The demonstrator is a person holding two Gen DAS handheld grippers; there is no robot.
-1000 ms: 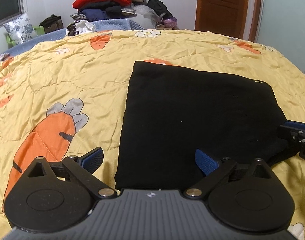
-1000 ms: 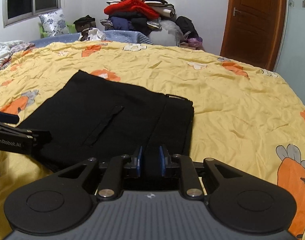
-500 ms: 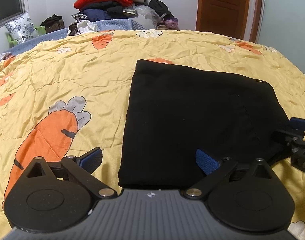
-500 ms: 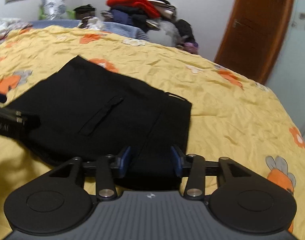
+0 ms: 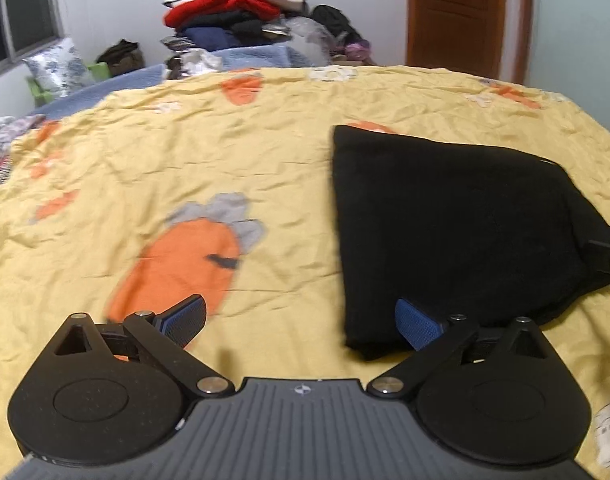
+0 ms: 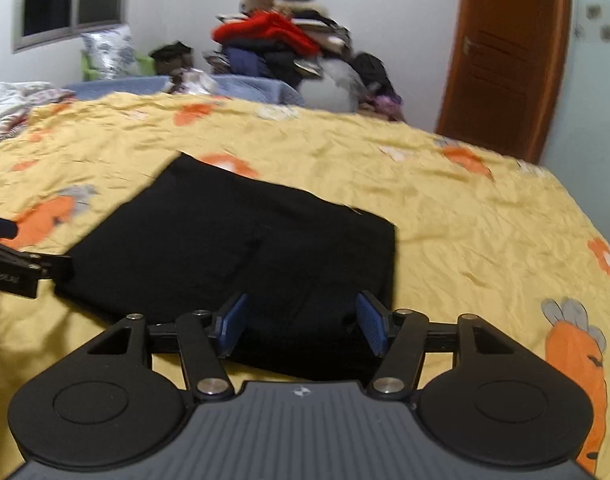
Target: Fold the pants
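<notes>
On the yellow quilt (image 5: 265, 152) the folded pants (image 6: 241, 248) lay flat, left gripper (image 5: 301, 324) closing from wide, right gripper (image 6: 301, 328) opening, cloth between unpinched; a snagging pad could undo the fold.

Matt black cloth pants (image 5: 457, 232) on a creased, faintly glossy bedspread (image 5: 185, 160)

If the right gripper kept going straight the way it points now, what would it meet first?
Most likely the folded black pants: the right gripper, jaws opening with nothing pinched between them, points down over their near edge on the yellow carrot-print bedspread. How far above the cloth it sits is unclear.
</notes>
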